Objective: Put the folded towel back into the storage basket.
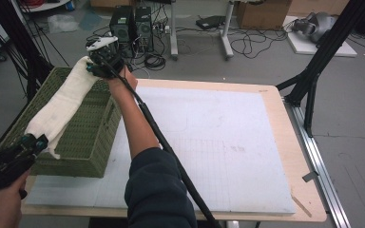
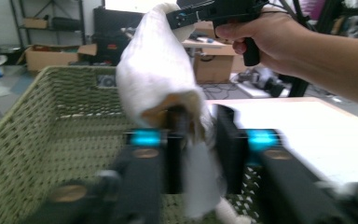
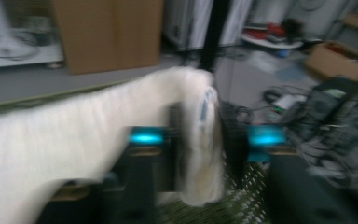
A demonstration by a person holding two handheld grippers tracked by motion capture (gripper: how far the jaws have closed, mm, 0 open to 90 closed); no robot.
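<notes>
A white towel [image 1: 62,107] stretches in a long roll over a green woven basket [image 1: 90,142] at the table's left. My left gripper [image 1: 31,141] is at the towel's near end and my right gripper [image 1: 92,66] at its far end, above the basket's far rim. In the left gripper view the towel [image 2: 154,70] hangs between the parted jaws of my left gripper [image 2: 200,135], draped on one jaw with a gap to the other. In the blurred right gripper view the towel's end [image 3: 200,140] sags loosely between my right gripper's [image 3: 200,135] parted jaws.
The basket stands on the left part of a white mat [image 1: 218,133] that covers a wooden table [image 1: 285,142]. A black cable [image 1: 171,152] trails from the right gripper along the forearm. Computer towers [image 1: 133,23], cords and stand legs lie on the floor beyond.
</notes>
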